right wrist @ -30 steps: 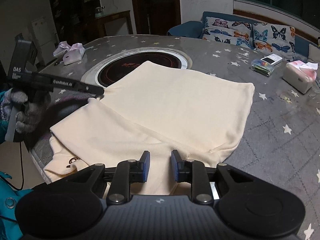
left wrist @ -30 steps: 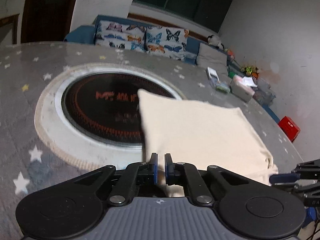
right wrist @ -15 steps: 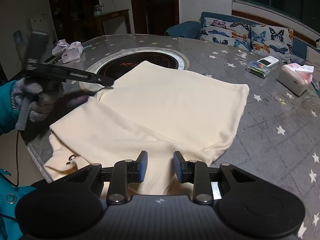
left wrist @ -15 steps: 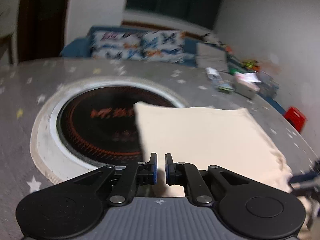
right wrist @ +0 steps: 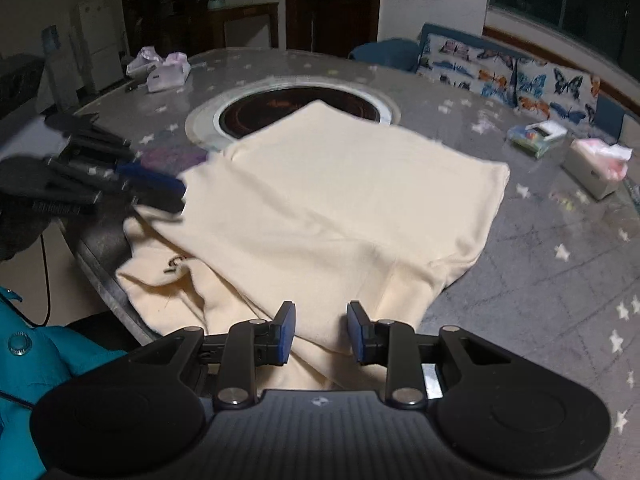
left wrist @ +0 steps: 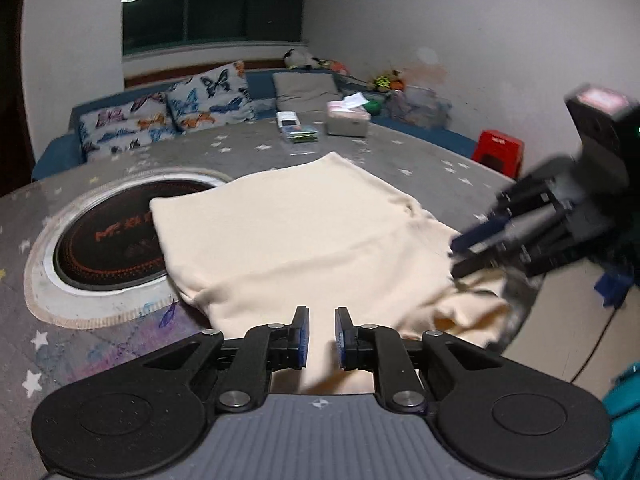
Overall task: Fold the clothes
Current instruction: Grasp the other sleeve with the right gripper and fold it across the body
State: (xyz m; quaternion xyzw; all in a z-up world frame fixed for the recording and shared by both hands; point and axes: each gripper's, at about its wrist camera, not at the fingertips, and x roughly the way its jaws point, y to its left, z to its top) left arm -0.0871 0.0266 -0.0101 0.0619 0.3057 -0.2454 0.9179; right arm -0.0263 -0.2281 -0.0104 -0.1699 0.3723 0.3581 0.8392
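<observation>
**Both grippers poised at the near edge of a half-folded cream garment**

At the table's near edge, the left gripper (left wrist: 320, 334) hung low over the cloth with a narrow gap between its blue pads; its jaws were opening, and cloth lay below the gap, though nothing looked pinched. The right gripper (right wrist: 320, 330) stood a little wider, slack over a hanging fold, and no fabric was visibly clamped there either.

The cream garment (left wrist: 304, 232) lay folded across the grey star-patterned table (right wrist: 540, 264), one far corner overlapping the round black hotplate (left wrist: 104, 236) set into the top. Its near side was rumpled and spilled over the table's rim, with loose layers bunched beside the right gripper in the left wrist view.

The risk from here seemed to lie in that overhang. If either gripper closed on only the top layer, the lower layers would probably slide off the rim and undo the fold. A pull by one hand alone could skew the stack, dragging the far corner farther onto the hotplate. The tissue box (right wrist: 596, 168) and small packet (right wrist: 536, 138) sat well apart, so they looked safe.
</observation>
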